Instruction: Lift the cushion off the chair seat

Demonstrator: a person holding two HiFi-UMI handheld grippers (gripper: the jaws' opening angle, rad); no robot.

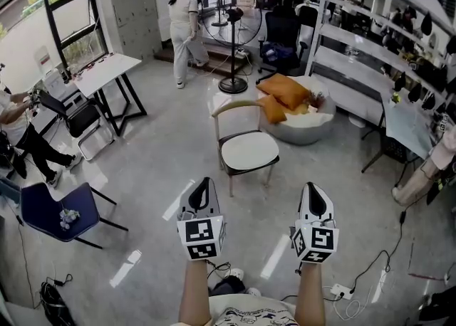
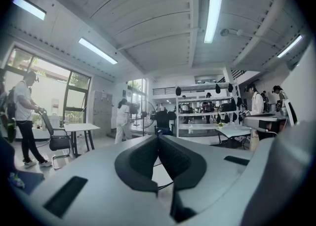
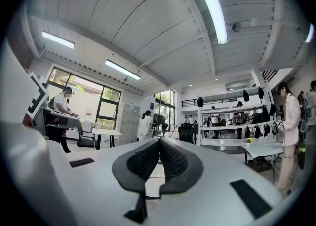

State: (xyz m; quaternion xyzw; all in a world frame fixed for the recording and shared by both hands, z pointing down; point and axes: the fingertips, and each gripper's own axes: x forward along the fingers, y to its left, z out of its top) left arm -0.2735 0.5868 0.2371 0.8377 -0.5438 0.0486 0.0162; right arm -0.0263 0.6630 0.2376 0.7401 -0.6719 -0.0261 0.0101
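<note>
White cushion [image 1: 249,151] lies flat on chair [image 1: 235,106] seat. L gripper [image 1: 202,186] & R gripper [image 1: 314,191] well short of chair, near side, both w/ jaws pressed together, nothing btwn.

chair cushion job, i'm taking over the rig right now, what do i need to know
Left gripper: shut, empty.
Right gripper: shut, empty.
Both are held out in front of the person, short of the chair.
The pale cushion lies flat on the chair seat, untouched.
Done: nothing yet.
Left: step up to the chair, open the jaws, grip the cushion's edge and lift it off the seat.
</note>
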